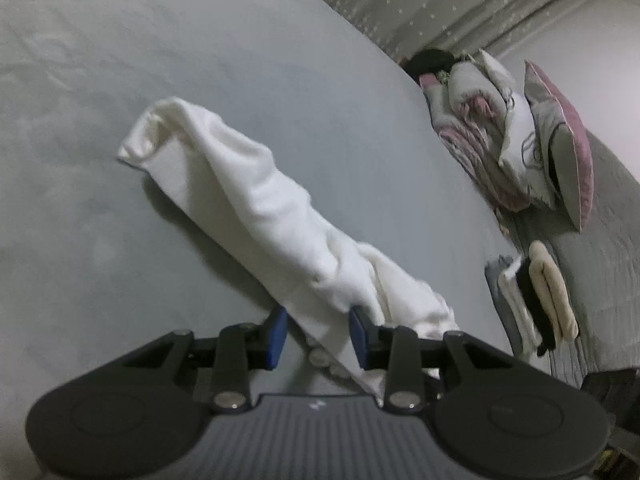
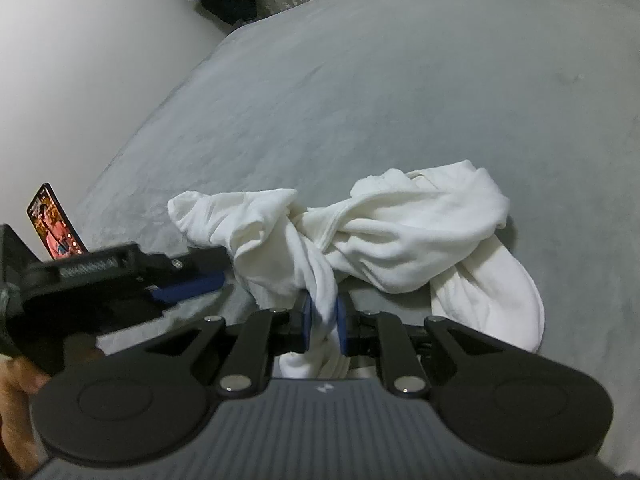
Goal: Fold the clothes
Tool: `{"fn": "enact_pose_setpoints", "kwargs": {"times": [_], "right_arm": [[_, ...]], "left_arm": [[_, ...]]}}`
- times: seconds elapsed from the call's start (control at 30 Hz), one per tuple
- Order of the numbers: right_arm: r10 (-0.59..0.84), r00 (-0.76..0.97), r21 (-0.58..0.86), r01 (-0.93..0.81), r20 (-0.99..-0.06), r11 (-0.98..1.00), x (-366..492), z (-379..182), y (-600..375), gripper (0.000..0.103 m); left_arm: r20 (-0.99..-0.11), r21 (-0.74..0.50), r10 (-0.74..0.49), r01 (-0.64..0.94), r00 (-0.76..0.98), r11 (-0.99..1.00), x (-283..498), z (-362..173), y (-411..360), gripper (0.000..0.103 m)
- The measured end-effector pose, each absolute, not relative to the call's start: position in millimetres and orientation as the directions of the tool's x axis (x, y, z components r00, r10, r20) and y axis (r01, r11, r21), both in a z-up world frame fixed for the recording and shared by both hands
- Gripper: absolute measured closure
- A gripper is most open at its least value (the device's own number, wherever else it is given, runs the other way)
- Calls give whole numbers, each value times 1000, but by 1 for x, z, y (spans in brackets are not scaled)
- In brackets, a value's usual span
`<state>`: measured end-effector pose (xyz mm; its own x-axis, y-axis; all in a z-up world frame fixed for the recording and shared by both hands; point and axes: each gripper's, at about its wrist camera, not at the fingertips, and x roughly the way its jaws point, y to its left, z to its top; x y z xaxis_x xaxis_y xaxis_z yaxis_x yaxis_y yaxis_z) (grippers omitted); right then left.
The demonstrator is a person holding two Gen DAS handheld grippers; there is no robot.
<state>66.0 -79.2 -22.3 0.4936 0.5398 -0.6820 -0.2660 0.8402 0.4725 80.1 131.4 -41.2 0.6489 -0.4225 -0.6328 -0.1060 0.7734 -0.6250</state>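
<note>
I had the white garment (image 2: pixel 404 236) bunched & twisted on the grey bed (image 2: pixel 360 100), not flat, no fold lines I could make out. My right claw (image 2: pixel 322 322) was pinched nearly closed on a hanging rope of the cloth, fabric filling the gap btwn the blue pads. My left claw (image 1: pixel 318 334) stood part open w/ the garment's near edge lying btwn the fingers; through the left wrist cam I couldn't tell if the pads actually touched it, so no firm grip there. From that cam the cloth ran away from me as a long rumpled band. In the right wrist view the left claw came in from the side, blurred.

Step, as I judged it: getting hold & spreading the piece out, prob ahead of any fold. Next move called for a second firm hold well apart from the right one, then pulling the two apart to undo the twist and lay it flat.

Folded stack (image 1: pixel 536 300) & pillows (image 1: pixel 556 136) sat at the bed's far side; a lit phone (image 2: pixel 56 222) leaned by the wall.
</note>
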Motion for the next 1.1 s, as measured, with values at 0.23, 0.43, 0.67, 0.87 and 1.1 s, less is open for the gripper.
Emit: {"fn": "enact_pose_setpoints", "kwargs": {"times": [0.23,0.43,0.67,0.87,1.1], "right_arm": [[640,426,617,-213,-639,758,69,-25,-97,88],[660,419,678,-130,-624,723,69,-21,-120,84],[553,512,528,-211,-657,823,57,3,-124,81],[581,555,429,-391,-596,814,37,24,-106,81],[620,514,315,-561,-593,766,24,23,-70,80]], "left_arm": [[-597,-719,-492,-150,633,678,71,-54,145,68],[-567,-770,-503,-203,653,604,70,-61,154,68],[-581,-750,-475,-207,661,628,76,-59,147,68],[-580,-751,-471,-213,665,625,76,-61,152,68],[-585,-725,-393,-240,709,645,73,-58,167,68]]}}
